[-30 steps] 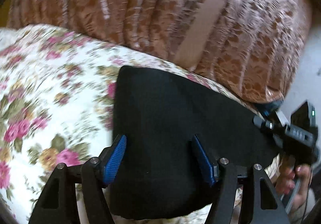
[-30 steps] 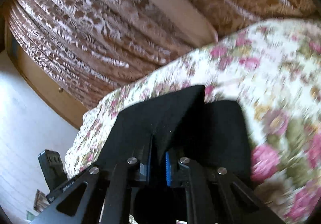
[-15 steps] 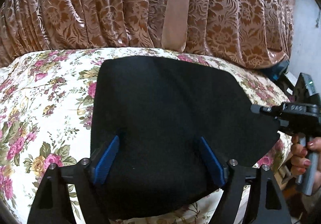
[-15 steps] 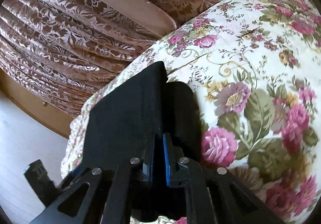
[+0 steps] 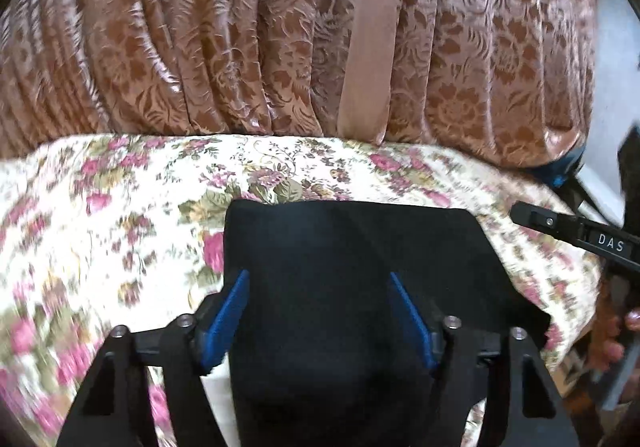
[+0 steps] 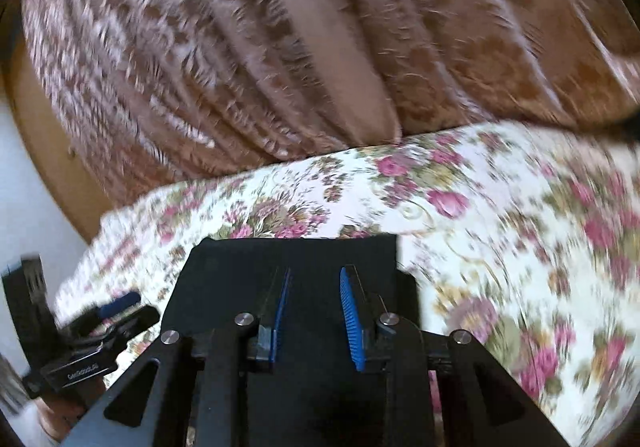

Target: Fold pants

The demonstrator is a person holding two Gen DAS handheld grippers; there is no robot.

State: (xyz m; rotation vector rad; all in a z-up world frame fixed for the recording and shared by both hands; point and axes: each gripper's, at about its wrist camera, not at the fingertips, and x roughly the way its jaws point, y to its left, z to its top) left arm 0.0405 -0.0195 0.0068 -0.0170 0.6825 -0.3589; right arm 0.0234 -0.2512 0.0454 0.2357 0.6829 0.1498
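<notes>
In my left view, the left tool (image 5: 316, 311) fills the bottom of the frame with its blue pads spread apart; its jaws have just been closing a little, and the pads hang over the cloth without pinching it. The black pants (image 5: 352, 271) lie folded beneath it in the lower centre of the frame, flat on the floral bed (image 5: 120, 215). At the right edge the right tool (image 5: 568, 227) pokes in from the side, clear of the pants' right edge, with a hand (image 5: 616, 331) below it in the lower right corner. Beyond the bed, the brown curtain (image 5: 200, 39) fills the upper frame. In my right view, the right tool (image 6: 314, 311) sits at bottom centre; its jaws have just been opening, the pads now stand parted over the cloth and grip nothing. The pants (image 6: 296, 251) lie under and just ahead of it, their far edge straight across the centre of the frame. The left tool (image 6: 104, 323) shows blurred at lower left, beside the pants' left edge.
</notes>
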